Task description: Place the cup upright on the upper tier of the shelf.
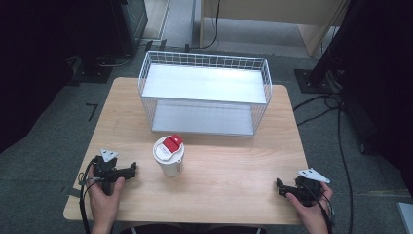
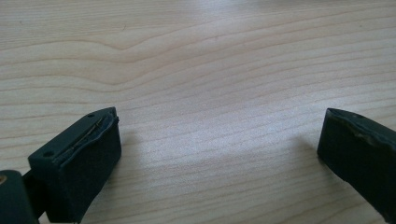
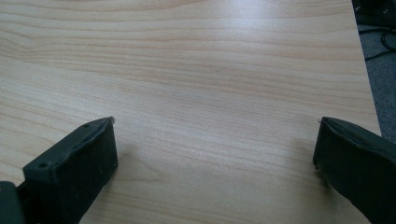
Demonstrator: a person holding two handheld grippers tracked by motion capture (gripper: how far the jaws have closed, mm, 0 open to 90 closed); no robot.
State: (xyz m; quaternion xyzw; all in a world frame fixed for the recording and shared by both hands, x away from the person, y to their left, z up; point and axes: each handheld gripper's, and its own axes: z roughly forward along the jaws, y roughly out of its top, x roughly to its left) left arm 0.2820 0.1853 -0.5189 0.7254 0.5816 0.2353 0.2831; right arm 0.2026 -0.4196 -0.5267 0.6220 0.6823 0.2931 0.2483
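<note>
From the high view we see a pale wooden surface (image 1: pixel 229 170) with rounded corners, its near edge partly cut off by the bottom of the frame. Grey carpet floor (image 1: pixel 350 204) surrounds it, and the far corners of the room are too dark for us to make out.

On the far half of the surface stands a white wire rack (image 1: pixel 204 92) with two flat shelves, one above the other; both shelves look bare, though the mesh blurs the lower one.

Just in front of the rack, near the middle of the surface, stands a white paper cup (image 1: pixel 169 156), upright, with a white lid carrying a red tab. We cannot read the marking on its side.

The left tool (image 1: pixel 127 170) rests low at the near left, held in a hand (image 1: pixel 106 192), close beside the cup but apart from it. In the left gripper view its jaws stand wide apart over bare wood.

The right tool (image 1: pixel 279 185) sits at the near right, well apart from the cup, held in the other hand (image 1: pixel 311 204). In the right gripper view its jaws are likewise spread wide, with nothing between them.
</note>
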